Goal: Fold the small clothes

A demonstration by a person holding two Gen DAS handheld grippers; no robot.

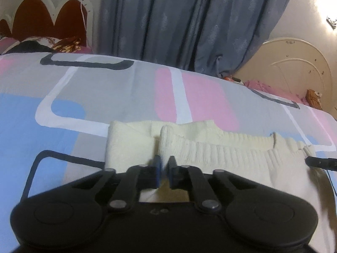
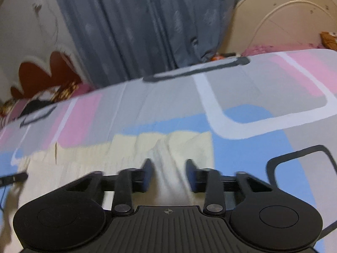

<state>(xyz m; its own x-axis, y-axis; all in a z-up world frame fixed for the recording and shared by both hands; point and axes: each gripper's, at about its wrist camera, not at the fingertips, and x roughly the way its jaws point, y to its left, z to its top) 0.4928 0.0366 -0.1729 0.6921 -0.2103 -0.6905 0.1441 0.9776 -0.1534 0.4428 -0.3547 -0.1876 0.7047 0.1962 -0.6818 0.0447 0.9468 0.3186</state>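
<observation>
I see the cream knitted garment (image 1: 210, 147) lying flat on the bed (image 1: 105, 88), on a sheet patterned in grey, pink and blue. My left tool (image 1: 164, 168) sits at the garment's near left part with its blue-padded fingers almost together, pinching a raised fold of the knit. My right tool (image 2: 169, 174) is over the garment's right part, fingers apart with a ridge of cloth between them; the view is blurred, so I cannot tell whether the pads press on it. A grey-blue curtain (image 1: 179, 21) hangs behind the bed.
</observation>
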